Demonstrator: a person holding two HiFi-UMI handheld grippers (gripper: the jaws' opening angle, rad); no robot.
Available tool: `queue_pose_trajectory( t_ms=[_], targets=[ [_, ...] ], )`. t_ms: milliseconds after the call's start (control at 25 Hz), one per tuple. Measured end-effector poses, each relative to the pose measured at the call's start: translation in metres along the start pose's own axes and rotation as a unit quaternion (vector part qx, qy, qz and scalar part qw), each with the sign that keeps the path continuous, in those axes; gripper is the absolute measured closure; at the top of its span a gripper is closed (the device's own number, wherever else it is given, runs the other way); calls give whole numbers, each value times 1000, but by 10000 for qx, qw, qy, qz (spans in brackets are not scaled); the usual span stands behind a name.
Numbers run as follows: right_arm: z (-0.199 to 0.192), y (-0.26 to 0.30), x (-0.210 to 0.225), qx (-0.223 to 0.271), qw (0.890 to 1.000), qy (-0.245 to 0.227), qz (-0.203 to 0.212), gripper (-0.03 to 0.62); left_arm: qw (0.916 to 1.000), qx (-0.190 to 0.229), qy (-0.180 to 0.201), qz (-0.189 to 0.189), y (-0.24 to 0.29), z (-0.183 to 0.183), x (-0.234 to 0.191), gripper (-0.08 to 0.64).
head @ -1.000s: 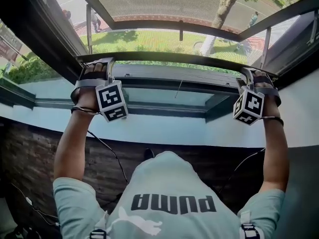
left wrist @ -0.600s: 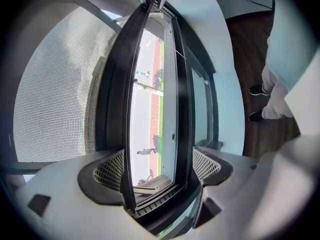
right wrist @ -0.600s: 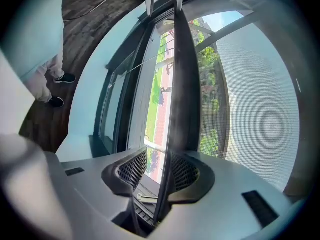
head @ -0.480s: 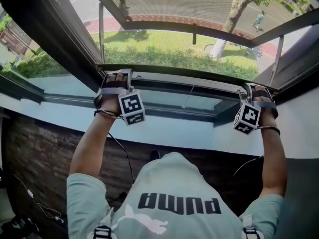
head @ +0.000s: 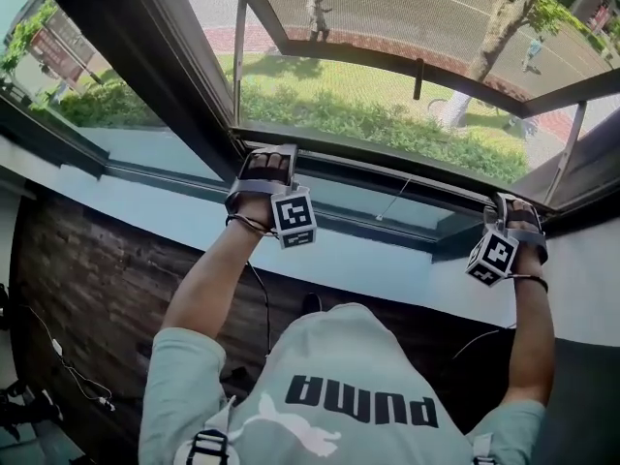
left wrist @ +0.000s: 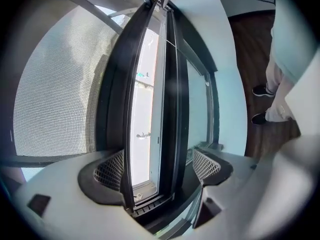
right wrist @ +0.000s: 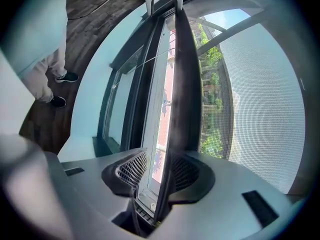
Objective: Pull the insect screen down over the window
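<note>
Left claw (head: 268, 156) and right claw (head: 514, 206) stay clamped on the screen bar (head: 380, 163) — now drawn lower.

An indoor room beside a large dark-framed window (head: 184, 76). It has a pale sill (head: 368, 264), a dark brick-patterned wall (head: 87, 260) beneath it and a dark wood floor (left wrist: 255, 49). Outside are lawn (head: 329, 80), trees (head: 489, 46) and a paved path (head: 262, 39).
</note>
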State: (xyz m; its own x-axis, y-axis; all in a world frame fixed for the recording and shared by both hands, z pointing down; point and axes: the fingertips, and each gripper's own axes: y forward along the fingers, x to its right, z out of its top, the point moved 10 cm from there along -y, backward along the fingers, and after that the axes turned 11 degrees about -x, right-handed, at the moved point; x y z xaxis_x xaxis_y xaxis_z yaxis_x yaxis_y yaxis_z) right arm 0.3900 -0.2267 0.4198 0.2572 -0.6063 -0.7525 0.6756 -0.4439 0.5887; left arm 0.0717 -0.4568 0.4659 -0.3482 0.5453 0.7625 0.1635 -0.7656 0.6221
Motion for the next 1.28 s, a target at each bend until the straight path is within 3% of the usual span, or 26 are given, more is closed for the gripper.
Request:
queue_pose_trajectory(
  t_ms=[360,640,1080,1280],
  targets=[
    [2,4,-6,4,10000,-12,23,445,9998,-17,-141,165,3,1,10,140],
    [16,19,-36,-33,9991,-253,337,446,10000,-75,-20,-53,22,5,42,140],
    [29,38,-68,-107,9982,-236,542,445,9996,-92,32,-254,41,10,74,140],
    [34,42,-73,-116,9983,-163,555,445,9999,-53,-68,-142,48,7,78,141]
  ],
)
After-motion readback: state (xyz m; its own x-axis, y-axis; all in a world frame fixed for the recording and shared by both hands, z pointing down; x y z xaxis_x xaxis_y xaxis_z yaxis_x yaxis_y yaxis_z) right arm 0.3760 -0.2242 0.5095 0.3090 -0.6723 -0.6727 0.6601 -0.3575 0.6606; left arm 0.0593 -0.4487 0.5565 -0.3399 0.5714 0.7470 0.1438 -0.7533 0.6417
